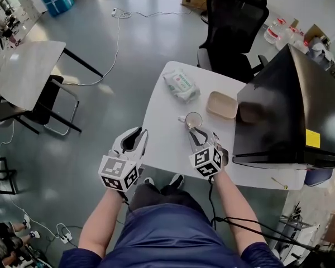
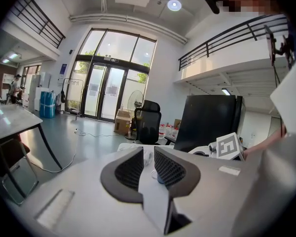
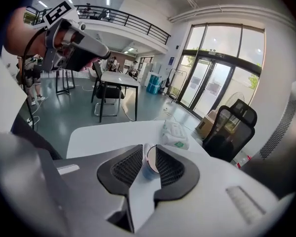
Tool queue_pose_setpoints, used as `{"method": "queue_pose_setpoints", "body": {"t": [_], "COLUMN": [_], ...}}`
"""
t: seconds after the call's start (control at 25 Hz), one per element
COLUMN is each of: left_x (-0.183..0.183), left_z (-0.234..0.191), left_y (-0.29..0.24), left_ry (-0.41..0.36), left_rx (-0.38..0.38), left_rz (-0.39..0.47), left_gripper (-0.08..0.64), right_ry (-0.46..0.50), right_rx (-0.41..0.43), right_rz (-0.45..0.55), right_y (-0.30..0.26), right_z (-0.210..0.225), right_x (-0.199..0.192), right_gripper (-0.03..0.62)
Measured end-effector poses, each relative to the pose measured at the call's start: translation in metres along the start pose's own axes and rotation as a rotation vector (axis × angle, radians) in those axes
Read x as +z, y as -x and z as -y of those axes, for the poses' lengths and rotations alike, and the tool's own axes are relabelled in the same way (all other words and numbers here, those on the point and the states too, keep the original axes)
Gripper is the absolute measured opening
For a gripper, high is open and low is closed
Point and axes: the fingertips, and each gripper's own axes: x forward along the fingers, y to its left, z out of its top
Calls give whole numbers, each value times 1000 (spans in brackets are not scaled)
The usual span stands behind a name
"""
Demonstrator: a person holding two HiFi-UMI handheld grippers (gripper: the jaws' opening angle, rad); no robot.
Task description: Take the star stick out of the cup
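Right claw (image 1: pixel 200 134) is pointing straight at the cup (image 1: pixel 194 119) in the middle of the desk (image 1: pixel 162 135). Its jaws are only slightly apart with nothing in them, and the tips are just short of the cup. The stick (image 3: pixel 145 151) seems to be the pale bit leaning on the cup's left rim, still inside, but I can't make out the star.

Left claw (image 1: pixel 135 135) hangs off the desk's near left edge, also barely open and empty, so nothing's steadying the cup.

My worry is that it looks light, so a push from the near side could slide or tip it toward the pack of wipes (image 1: pixel 181 86). With such a narrow gap, the jaws could also knock the stick aside or pinch the rim along with it, and then the cup would come up too.
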Motion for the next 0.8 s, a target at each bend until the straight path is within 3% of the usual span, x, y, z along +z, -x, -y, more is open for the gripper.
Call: {"method": "queue_pose_setpoints", "body": {"t": [0.8], "left_x": [-12], "left_z": [-43], "left_y": [-21], "left_ry": [40], "left_rx": [-71], "left_rz": [-70], "left_gripper": [69], "right_ry": [54], "right_rx": [-7], "right_rz": [-206], "right_y": [-46], "right_z": [-11], "right_x": [-30], "right_gripper": [77]}}
